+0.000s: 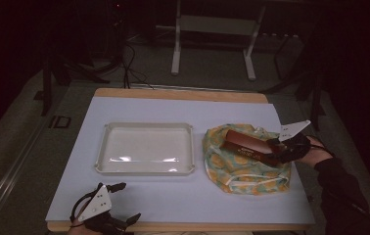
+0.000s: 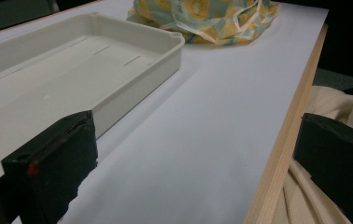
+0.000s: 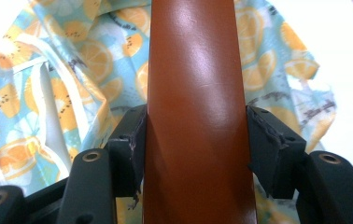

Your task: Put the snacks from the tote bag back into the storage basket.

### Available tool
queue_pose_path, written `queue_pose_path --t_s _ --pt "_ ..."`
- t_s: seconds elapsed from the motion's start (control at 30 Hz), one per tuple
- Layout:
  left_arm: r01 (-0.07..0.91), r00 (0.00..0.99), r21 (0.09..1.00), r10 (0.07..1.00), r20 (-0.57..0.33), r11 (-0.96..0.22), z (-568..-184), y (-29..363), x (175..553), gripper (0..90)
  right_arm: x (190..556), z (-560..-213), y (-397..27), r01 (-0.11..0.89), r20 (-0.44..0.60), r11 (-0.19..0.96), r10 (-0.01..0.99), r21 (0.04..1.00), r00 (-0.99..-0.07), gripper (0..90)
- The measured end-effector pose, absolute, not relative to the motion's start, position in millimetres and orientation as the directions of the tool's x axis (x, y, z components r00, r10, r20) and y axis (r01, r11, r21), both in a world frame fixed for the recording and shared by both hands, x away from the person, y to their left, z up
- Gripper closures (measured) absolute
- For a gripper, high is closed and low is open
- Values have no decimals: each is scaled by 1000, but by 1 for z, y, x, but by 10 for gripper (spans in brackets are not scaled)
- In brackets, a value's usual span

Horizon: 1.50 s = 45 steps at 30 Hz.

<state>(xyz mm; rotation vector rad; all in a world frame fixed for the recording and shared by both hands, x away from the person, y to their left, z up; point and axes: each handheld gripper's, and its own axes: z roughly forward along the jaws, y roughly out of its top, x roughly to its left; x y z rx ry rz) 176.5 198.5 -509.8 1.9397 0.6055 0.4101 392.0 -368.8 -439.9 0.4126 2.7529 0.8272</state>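
Observation:
A long brown box (image 1: 246, 144) lies over a crumpled cloth (image 1: 244, 171) printed with orange slices, at the right of the white table. My right gripper (image 1: 277, 152) is shut on the box's near end; in the right gripper view both jaws press the sides of the brown box (image 3: 195, 116), with the cloth (image 3: 48, 93) beneath. A shallow white tray (image 1: 146, 148) sits empty at the table's middle. My left gripper (image 1: 124, 203) rests open at the front left edge, nothing between its jaws. The left gripper view looks across the tray (image 2: 86, 60) toward the cloth (image 2: 202, 18).
The table's wooden front edge (image 2: 282, 140) runs beside the left gripper. A light fabric (image 2: 338, 102) lies below that edge. Beyond the table stand a white frame (image 1: 212, 29) and cables (image 1: 129, 63) on the dark floor.

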Motion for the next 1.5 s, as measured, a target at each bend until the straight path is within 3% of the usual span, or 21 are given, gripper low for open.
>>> queue_pose_path --t_s 0.73,1.5 --pt "222 816 907 577 28 -357 -508 197 175 0 391 -402 -358 121 -219 803 299 584 -929 429" --pt "221 819 907 573 27 -359 -508 197 175 0 397 -384 -330 55 -243 832 223 552 -944 429"
